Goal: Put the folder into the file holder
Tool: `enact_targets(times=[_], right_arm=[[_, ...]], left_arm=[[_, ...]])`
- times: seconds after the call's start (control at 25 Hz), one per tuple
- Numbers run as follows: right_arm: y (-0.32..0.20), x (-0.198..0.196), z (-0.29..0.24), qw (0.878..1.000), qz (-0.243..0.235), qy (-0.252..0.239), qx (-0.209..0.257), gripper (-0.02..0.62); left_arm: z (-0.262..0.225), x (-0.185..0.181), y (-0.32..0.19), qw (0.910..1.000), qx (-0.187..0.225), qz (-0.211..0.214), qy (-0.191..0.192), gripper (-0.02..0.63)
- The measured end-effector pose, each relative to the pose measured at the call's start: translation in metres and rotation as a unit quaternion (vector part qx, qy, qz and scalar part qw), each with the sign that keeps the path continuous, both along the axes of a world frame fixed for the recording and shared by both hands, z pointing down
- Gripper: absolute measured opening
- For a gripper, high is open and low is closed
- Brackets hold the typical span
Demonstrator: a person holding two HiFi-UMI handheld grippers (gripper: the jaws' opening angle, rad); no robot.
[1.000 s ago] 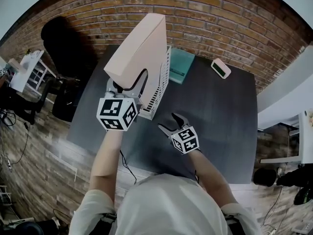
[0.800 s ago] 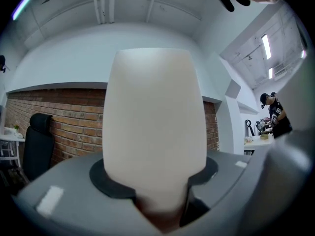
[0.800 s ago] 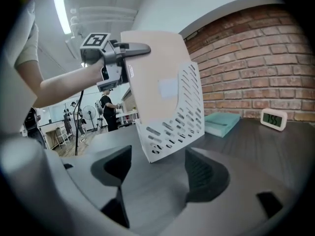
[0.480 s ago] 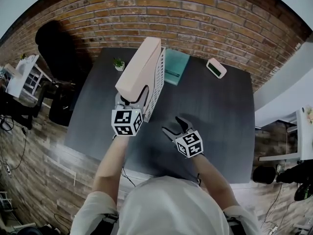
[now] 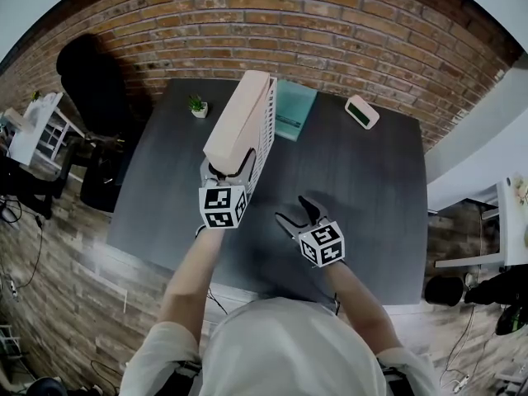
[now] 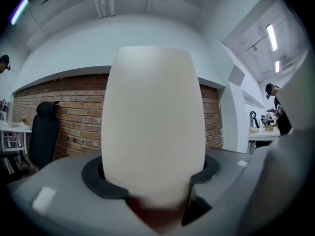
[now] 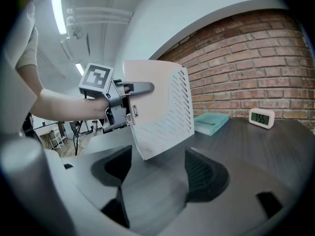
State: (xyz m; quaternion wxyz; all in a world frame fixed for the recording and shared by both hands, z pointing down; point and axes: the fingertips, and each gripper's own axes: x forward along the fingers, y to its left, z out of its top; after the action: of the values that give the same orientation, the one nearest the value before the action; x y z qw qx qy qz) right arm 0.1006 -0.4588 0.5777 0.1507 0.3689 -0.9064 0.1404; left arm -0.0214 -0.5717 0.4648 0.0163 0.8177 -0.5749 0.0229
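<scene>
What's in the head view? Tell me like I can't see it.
A person's left tool has a pale pink folder between its jaws, which have just been opening, and the folder stands in a white slotted file holder on a dark table. The right tool hovers open and empty. A teal book, clock and plant sit by the brick wall.

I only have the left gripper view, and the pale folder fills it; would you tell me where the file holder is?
Observer: The white slotted file holder stands on the dark table, its slotted wall right against the folder.
Operator: Thank you. Is the right gripper helping?
Observer: No, the right gripper is open and empty, apart from the holder and nearer the person.
Operator: Is anything close to the holder?
Observer: A teal book lies flat beside its far end.
</scene>
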Motion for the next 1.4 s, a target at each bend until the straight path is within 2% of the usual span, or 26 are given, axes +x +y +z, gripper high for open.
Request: enact_targets(times=[0.12, 0.24, 0.48, 0.6, 0.76, 0.96, 1.04, 1.4], right_arm=[[0.01, 0.001, -0.008, 1.0, 0.012, -0.009, 0.003, 0.337], [0.023, 0.001, -0.019, 0.999, 0.026, -0.021, 0.012, 0.334], [0.061, 0.001, -0.043, 0.996, 0.068, -0.044, 0.034, 0.278], [0.086, -0.001, -0.052, 0.993, 0.095, -0.048, 0.046, 0.23], [0.122, -0.003, -0.06, 0.988, 0.131, -0.044, 0.062, 0.146], [0.175, -0.011, -0.064, 0.985, 0.159, -0.03, 0.067, 0.068], [0.199, -0.018, -0.067, 0.984, 0.162, -0.028, 0.071, 0.056], [0.299, -0.041, -0.092, 0.982, 0.152, -0.005, 0.114, 0.007]], left_arm=[[0.006, -0.002, 0.012, 0.9998, -0.021, 0.004, 0.0, 0.35], [0.01, -0.008, 0.036, 0.9997, -0.025, 0.007, -0.002, 0.35], [0.023, -0.024, 0.107, 0.9964, -0.064, 0.029, 0.048, 0.343], [0.028, -0.03, 0.146, 0.9943, -0.077, 0.036, 0.065, 0.3], [0.033, -0.039, 0.2, 0.9921, -0.09, 0.039, 0.078, 0.208], [0.039, -0.049, 0.27, 0.9911, -0.1, 0.058, 0.066, 0.097], [0.042, -0.055, 0.296, 0.9901, -0.107, 0.062, 0.065, 0.06], [0.037, -0.073, 0.399, 0.9872, -0.121, 0.079, 0.068, 0.017]])
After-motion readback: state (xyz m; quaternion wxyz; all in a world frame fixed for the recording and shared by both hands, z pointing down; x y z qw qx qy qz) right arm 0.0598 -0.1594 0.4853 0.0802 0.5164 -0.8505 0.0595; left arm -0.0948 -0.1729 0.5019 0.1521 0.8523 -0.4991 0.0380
